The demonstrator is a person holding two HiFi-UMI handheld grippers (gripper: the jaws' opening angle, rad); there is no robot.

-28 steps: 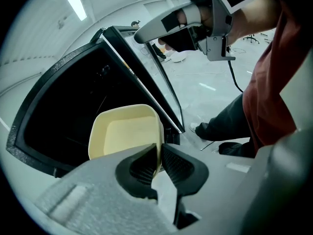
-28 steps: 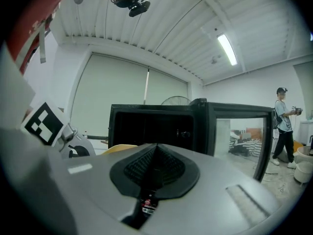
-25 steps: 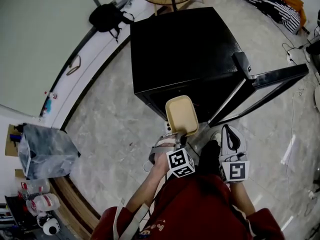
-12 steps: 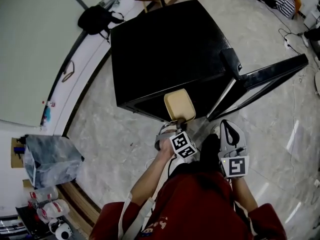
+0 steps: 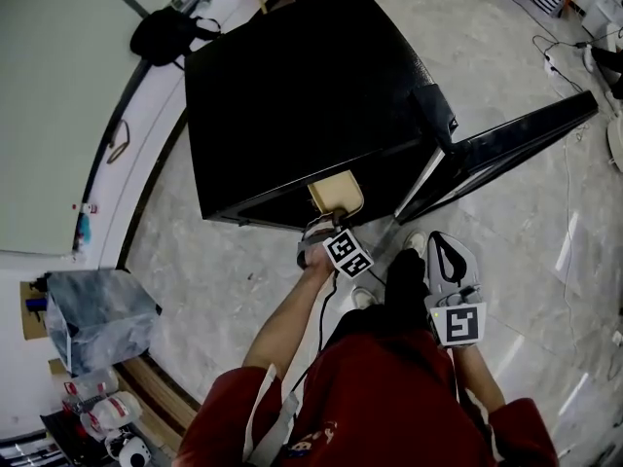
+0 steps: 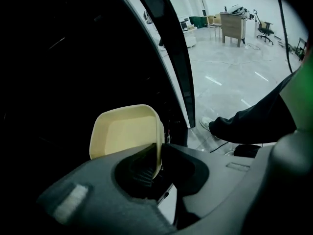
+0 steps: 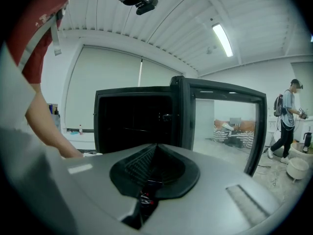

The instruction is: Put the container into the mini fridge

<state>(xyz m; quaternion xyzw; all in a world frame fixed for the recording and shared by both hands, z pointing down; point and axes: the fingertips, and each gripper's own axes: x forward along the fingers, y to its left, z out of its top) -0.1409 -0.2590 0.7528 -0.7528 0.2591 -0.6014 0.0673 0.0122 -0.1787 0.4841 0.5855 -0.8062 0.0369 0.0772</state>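
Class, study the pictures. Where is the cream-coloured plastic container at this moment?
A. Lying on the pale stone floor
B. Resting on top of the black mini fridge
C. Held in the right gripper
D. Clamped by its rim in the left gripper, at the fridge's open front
D: the left gripper is shut on the rim of the cream-coloured plastic container before the black mini fridge; the right gripper is shut and empty.

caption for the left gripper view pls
Left gripper grips the cream container by its rim at the open mini fridge

Pale marble floor [image 5: 224,261], ribbed white ceiling [image 7: 161,18] — one strip light [image 7: 222,39], far-off desk [image 6: 233,27]
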